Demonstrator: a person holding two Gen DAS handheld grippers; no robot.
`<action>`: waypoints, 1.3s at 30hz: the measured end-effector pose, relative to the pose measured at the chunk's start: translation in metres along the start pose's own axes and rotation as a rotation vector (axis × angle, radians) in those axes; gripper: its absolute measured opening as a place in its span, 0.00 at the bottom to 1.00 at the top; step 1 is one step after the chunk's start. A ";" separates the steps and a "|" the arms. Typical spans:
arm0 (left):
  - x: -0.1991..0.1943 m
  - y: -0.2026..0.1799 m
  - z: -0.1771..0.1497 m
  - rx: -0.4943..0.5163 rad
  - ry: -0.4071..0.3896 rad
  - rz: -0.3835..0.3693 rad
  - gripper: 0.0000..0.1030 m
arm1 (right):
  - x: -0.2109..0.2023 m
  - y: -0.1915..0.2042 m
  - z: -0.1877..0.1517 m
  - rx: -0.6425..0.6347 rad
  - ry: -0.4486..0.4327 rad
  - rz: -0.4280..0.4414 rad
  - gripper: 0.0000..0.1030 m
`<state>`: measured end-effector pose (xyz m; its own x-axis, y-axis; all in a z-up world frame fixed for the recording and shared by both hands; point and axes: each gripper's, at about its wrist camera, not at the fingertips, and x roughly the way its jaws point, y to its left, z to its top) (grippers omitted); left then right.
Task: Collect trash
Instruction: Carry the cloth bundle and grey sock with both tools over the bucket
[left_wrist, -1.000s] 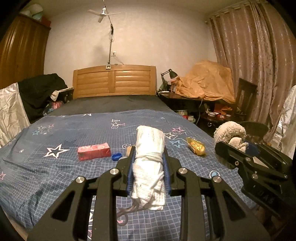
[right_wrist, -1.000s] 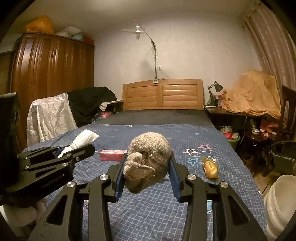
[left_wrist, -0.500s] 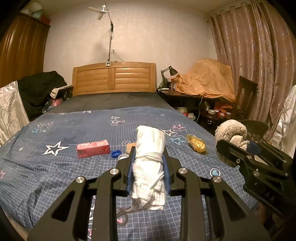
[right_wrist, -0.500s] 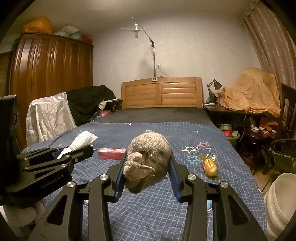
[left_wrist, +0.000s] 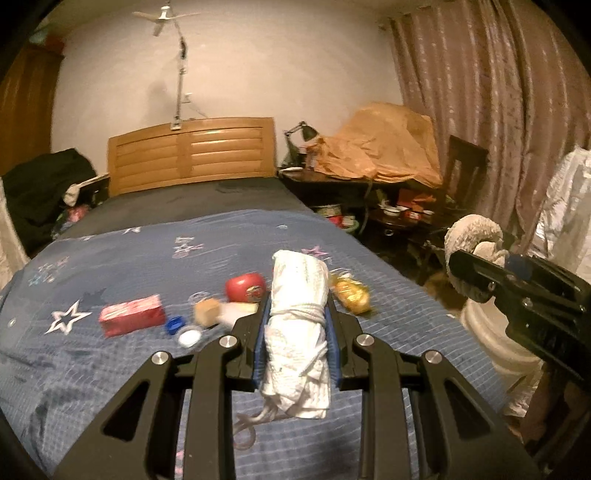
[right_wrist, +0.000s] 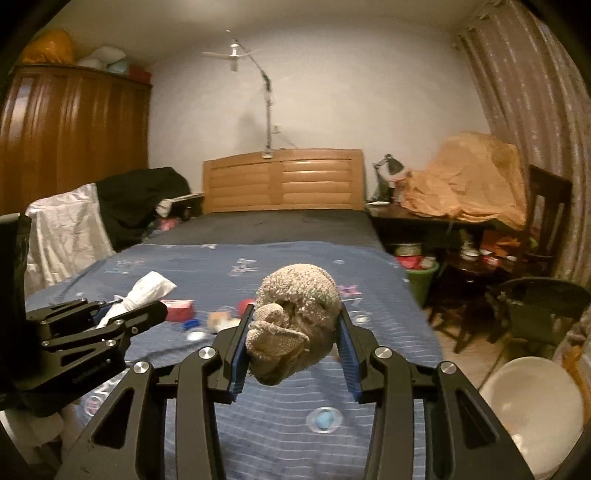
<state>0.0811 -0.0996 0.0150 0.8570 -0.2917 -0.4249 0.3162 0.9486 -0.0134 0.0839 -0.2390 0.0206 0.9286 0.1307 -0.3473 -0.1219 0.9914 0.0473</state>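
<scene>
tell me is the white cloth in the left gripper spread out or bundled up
Bundled up. The white cloth is rolled into a tube with cord tied round its middle, clamped between the left gripper pads.

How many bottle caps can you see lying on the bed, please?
2: a blue cap beside the red box, and a white cap just in front of it. More may be hidden behind the left gripper.
</scene>
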 end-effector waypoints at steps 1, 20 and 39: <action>0.003 -0.005 0.002 0.008 -0.001 -0.007 0.24 | -0.002 -0.013 0.001 0.006 0.001 -0.021 0.42; 0.069 -0.129 0.029 0.126 0.054 -0.203 0.24 | -0.043 -0.208 -0.006 0.060 0.086 -0.249 0.42; 0.146 -0.294 0.023 0.247 0.306 -0.505 0.24 | -0.036 -0.411 -0.052 0.227 0.408 -0.324 0.42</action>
<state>0.1228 -0.4242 -0.0220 0.4345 -0.6123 -0.6605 0.7663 0.6367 -0.0861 0.0823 -0.6508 -0.0350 0.6897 -0.1449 -0.7094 0.2669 0.9617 0.0631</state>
